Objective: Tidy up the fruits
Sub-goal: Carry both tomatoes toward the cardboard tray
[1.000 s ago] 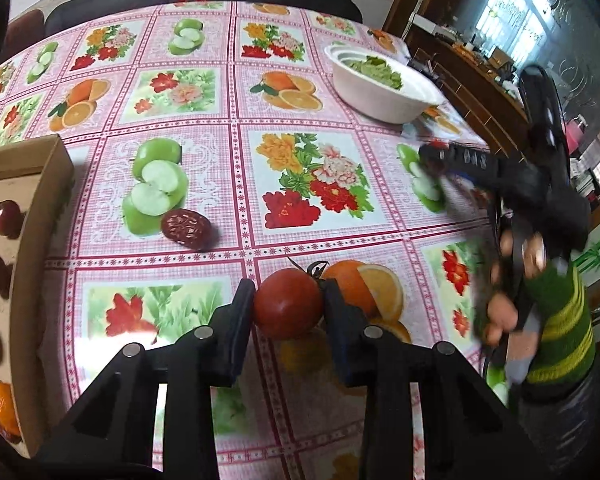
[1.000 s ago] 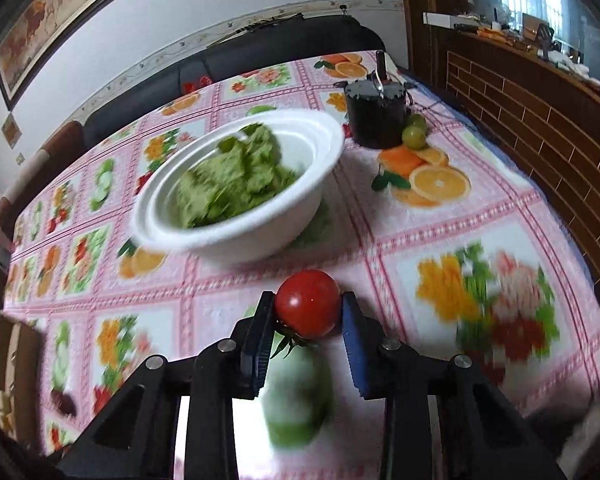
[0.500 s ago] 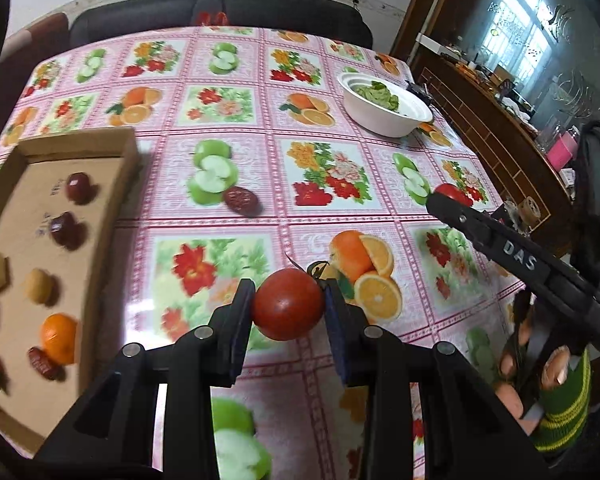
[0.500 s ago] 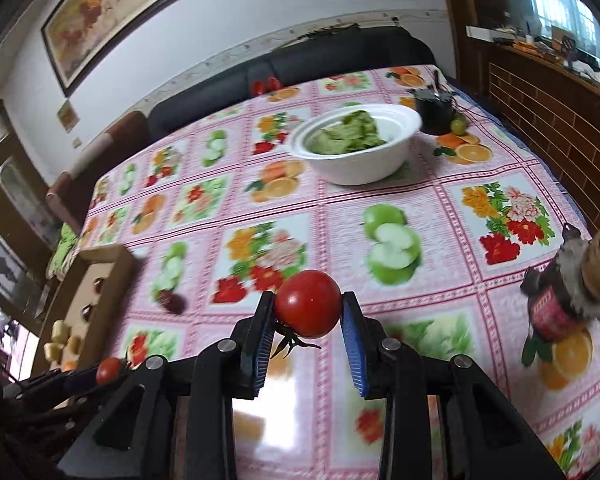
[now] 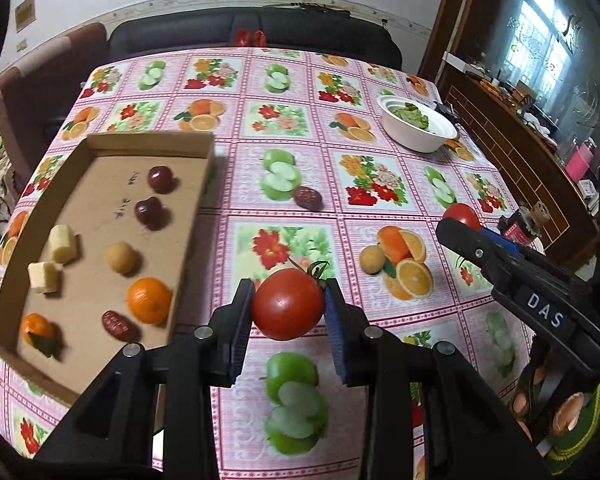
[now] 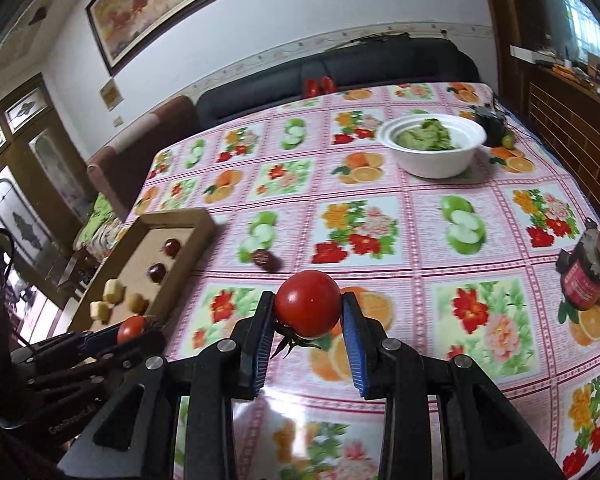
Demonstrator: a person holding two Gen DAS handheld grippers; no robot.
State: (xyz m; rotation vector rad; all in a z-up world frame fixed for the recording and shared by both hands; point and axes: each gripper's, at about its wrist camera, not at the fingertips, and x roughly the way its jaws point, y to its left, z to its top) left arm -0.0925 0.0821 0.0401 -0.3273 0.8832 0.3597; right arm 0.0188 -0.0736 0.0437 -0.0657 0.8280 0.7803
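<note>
Within the last second I had lifted both grippers away from the white bowl (image 6: pixel 432 148). My left gripper (image 5: pixel 288 312) and right gripper (image 6: pixel 308 312) each clamped a tomato above the tablecloth, probably bound for the cardboard tray (image 5: pixel 196 200).

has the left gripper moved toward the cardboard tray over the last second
Yes. The left gripper, shut on its tomato, has risen and pulled back; the cardboard tray now shows fully.
</note>
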